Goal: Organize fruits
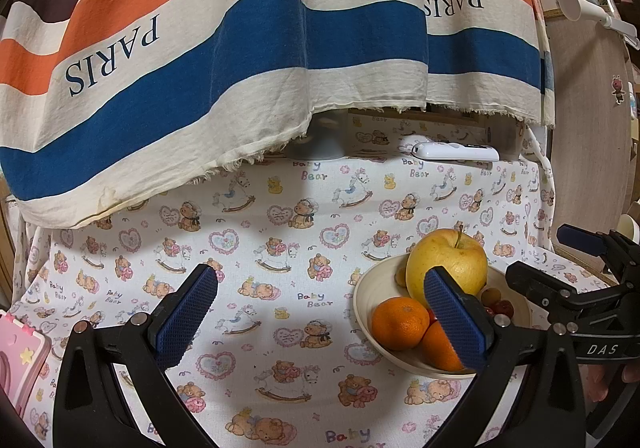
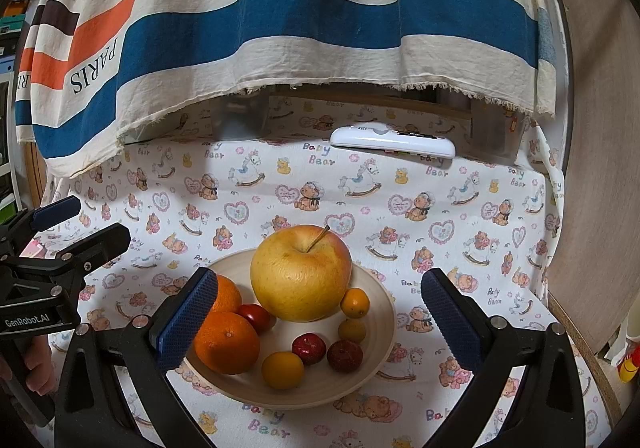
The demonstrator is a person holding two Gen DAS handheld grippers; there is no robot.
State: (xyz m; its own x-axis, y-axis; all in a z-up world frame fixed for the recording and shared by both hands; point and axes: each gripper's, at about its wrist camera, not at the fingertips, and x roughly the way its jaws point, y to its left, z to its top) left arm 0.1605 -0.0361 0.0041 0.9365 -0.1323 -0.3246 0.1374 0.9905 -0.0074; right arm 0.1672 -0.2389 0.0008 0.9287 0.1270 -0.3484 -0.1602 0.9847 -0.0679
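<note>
Both tools, left (image 1: 320, 316) and right (image 2: 320, 320), gape wide, empty, near the fruit bowl (image 2: 376, 332).

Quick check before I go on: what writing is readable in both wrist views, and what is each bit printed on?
"PARIS": striped cloth hanging at the back, upside down.
"Baby Bear": printed repeatedly on the tablecloth.
"DAS": body of the right claw, seen from the left wrist.
"GenRobot.AI": body of the left claw, seen from the right wrist.
Markings on the white remote: too small to read.
Partial letters at the striped cloth's top left: cut off, unreadable.
</note>
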